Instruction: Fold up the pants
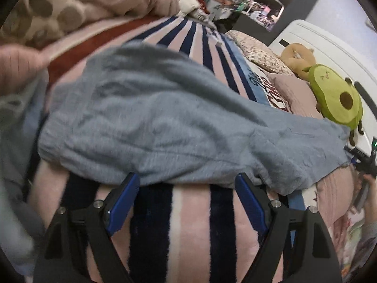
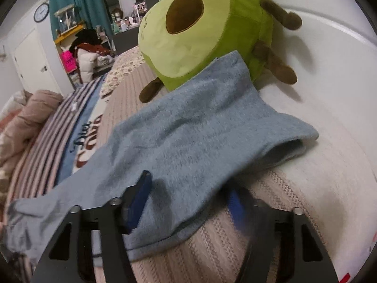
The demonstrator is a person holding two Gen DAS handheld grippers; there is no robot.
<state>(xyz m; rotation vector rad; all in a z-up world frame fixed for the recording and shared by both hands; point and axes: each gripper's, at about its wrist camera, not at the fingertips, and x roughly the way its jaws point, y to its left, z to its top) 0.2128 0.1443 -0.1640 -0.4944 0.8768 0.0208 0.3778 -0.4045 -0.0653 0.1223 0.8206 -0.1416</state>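
Grey-blue fleece pants (image 1: 153,122) lie spread across a striped blanket (image 1: 193,224) on a bed. My left gripper (image 1: 187,184) is open, its blue-padded fingertips just short of the pants' near edge, holding nothing. In the right wrist view the pants' leg end (image 2: 200,127) stretches toward a green avocado plush (image 2: 200,30). My right gripper (image 2: 190,188) is open and straddles the leg's edge: its left finger (image 2: 139,200) lies on top of the cloth, the right one at the fabric's edge.
The avocado plush (image 1: 334,96) and a brown plush (image 1: 297,56) sit by a white headboard (image 1: 329,47). A floral pillow (image 1: 259,52) and a heap of beige bedding (image 1: 94,4) lie on the bed. Cluttered shelves stand beyond.
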